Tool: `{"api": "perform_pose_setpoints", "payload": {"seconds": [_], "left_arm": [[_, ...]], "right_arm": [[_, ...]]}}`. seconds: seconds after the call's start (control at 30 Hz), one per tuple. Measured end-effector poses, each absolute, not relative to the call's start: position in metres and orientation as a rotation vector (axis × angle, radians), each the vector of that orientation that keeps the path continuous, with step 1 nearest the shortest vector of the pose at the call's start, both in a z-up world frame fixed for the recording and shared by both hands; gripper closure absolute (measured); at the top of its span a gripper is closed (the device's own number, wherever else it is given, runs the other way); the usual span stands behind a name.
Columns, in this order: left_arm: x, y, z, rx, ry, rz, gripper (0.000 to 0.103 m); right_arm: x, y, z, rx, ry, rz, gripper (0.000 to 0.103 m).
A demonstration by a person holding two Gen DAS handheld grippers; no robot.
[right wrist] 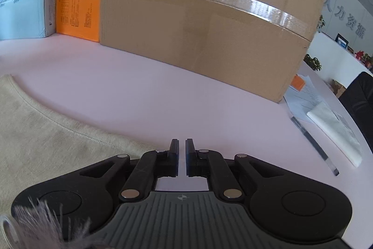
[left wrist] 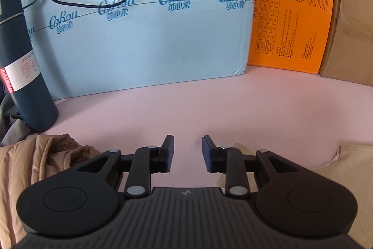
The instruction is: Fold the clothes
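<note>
A beige garment lies flat on the pink table, its stitched hem curving across the left of the right wrist view. Part of it shows at the lower right of the left wrist view. My left gripper is open and empty over bare table, just left of the garment's edge. My right gripper has its jaws nearly closed with a narrow gap and nothing between them, just right of the garment's hem.
A tan puffy jacket lies at the left, by a dark teal bottle. A light blue box, an orange box and a cardboard box line the back. A pen and papers lie at the right.
</note>
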State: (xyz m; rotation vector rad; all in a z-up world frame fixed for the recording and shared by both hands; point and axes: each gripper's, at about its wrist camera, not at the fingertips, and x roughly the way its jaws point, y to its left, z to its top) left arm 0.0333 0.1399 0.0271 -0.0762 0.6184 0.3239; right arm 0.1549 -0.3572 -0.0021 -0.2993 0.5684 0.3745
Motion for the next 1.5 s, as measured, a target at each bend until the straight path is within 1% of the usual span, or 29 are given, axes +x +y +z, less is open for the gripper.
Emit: {"api": "perform_pose_setpoints", "payload": {"seconds": [0.03, 0.1, 0.13, 0.2, 0.27, 0.3, 0.33, 0.5, 0.63, 0.73, 0.77, 0.8, 0.87, 0.97, 1.1, 1.17, 1.33, 1.4, 1.5], "left_arm": [[0.026, 0.14, 0.032, -0.074, 0.615, 0.317, 0.068], [0.0, 0.133, 0.046, -0.05, 0.605, 0.262, 0.059], [-0.014, 0.127, 0.052, -0.031, 0.593, 0.209, 0.056], [-0.039, 0.101, 0.057, 0.036, 0.577, 0.092, 0.043], [-0.064, 0.075, 0.063, 0.102, 0.559, -0.024, 0.038], [-0.073, 0.059, 0.063, 0.132, 0.56, -0.066, 0.038], [-0.081, 0.043, 0.062, 0.162, 0.562, -0.108, 0.038], [-0.112, -0.007, 0.043, 0.24, 0.645, -0.248, 0.038], [-0.122, -0.021, 0.025, 0.296, 0.713, -0.241, 0.038], [-0.132, -0.011, 0.019, 0.291, 0.734, -0.227, 0.035], [-0.136, -0.006, 0.018, 0.288, 0.731, -0.222, 0.031], [-0.141, -0.001, 0.017, 0.285, 0.728, -0.216, 0.028], [-0.15, 0.008, 0.016, 0.279, 0.723, -0.205, 0.027], [-0.163, 0.021, 0.014, 0.27, 0.714, -0.189, 0.022], [-0.188, 0.037, 0.014, 0.262, 0.71, -0.166, 0.021], [-0.195, 0.043, 0.018, 0.265, 0.701, -0.159, 0.021], [-0.2, 0.047, 0.041, 0.26, 0.635, -0.143, 0.021], [-0.186, 0.037, 0.052, 0.254, 0.598, -0.13, 0.018], [-0.145, 0.012, 0.062, 0.247, 0.594, -0.077, 0.015]], "right_arm": [[0.149, -0.361, 0.001, -0.285, 0.558, 0.361, 0.095], [0.13, -0.369, 0.012, -0.268, 0.527, 0.356, 0.093], [0.12, -0.37, 0.017, -0.255, 0.519, 0.373, 0.093], [0.095, -0.366, 0.028, -0.223, 0.504, 0.46, 0.093], [0.071, -0.347, 0.037, -0.225, 0.498, 0.592, 0.087], [0.058, -0.333, 0.041, -0.238, 0.506, 0.658, 0.074], [0.048, -0.319, 0.042, -0.248, 0.522, 0.719, 0.065], [0.012, -0.246, 0.026, -0.383, 0.588, 0.92, 0.064], [-0.003, -0.217, 0.011, -0.484, 0.647, 0.976, 0.064], [-0.013, -0.233, 0.01, -0.501, 0.662, 0.974, 0.064], [-0.018, -0.244, 0.01, -0.503, 0.669, 0.955, 0.064], [-0.024, -0.257, 0.011, -0.51, 0.671, 0.932, 0.064], [-0.035, -0.283, 0.012, -0.513, 0.679, 0.894, 0.063], [-0.056, -0.326, 0.011, -0.506, 0.687, 0.828, 0.059], [-0.075, -0.377, 0.014, -0.469, 0.723, 0.76, 0.048], [-0.077, -0.392, 0.019, -0.457, 0.724, 0.729, 0.047], [-0.064, -0.389, 0.045, -0.401, 0.595, 0.667, 0.046], [-0.042, -0.364, 0.053, -0.397, 0.573, 0.651, 0.046], [-0.005, -0.319, 0.052, -0.401, 0.602, 0.665, 0.046]]}}
